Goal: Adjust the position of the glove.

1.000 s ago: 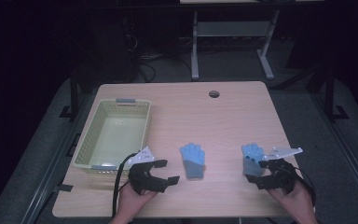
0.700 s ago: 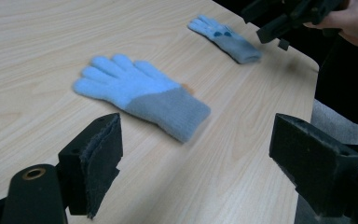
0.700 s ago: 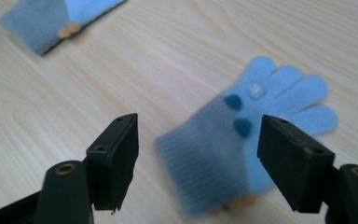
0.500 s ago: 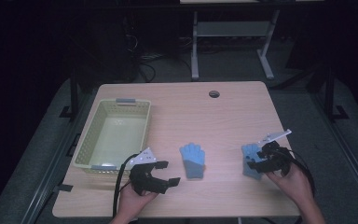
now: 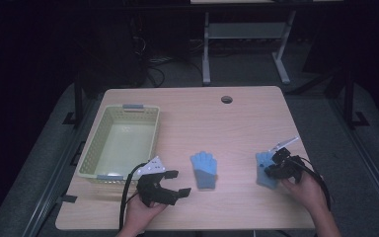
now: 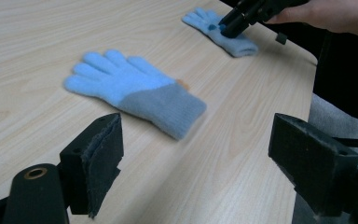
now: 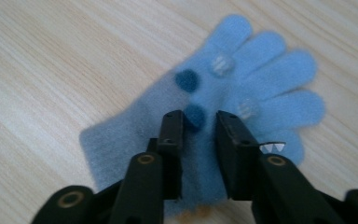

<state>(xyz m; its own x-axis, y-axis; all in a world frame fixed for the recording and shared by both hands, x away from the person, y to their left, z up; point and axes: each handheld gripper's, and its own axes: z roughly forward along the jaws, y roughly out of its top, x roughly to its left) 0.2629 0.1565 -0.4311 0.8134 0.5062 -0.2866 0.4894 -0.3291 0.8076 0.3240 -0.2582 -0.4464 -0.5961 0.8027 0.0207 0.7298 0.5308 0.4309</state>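
Two blue knit gloves lie flat on the wooden table. The middle glove [image 5: 205, 169] [image 6: 130, 88] has a grey cuff and rests just ahead of my left gripper [image 5: 177, 182] [image 6: 200, 128], which stands open and holds nothing. The right glove [image 5: 263, 167] [image 7: 261, 79] [image 6: 223, 32] has round dots on its palm. My right gripper [image 5: 271, 172] [image 7: 199, 122] [image 6: 226, 25] points down onto it. Its jaws have just been closing and now stand close together, pinching the glove's fabric at the palm, beside a dark blue dot.
A pale yellow plastic basket [image 5: 154, 133] stands at the left of the table, right behind my left gripper. A cable hole [image 5: 226, 99] sits near the table's far edge. The table's right edge lies close to my right hand.
My right gripper moved left and down onto the right glove, and its jaws went from wide apart to nearly together around the fabric. My left gripper stayed put.
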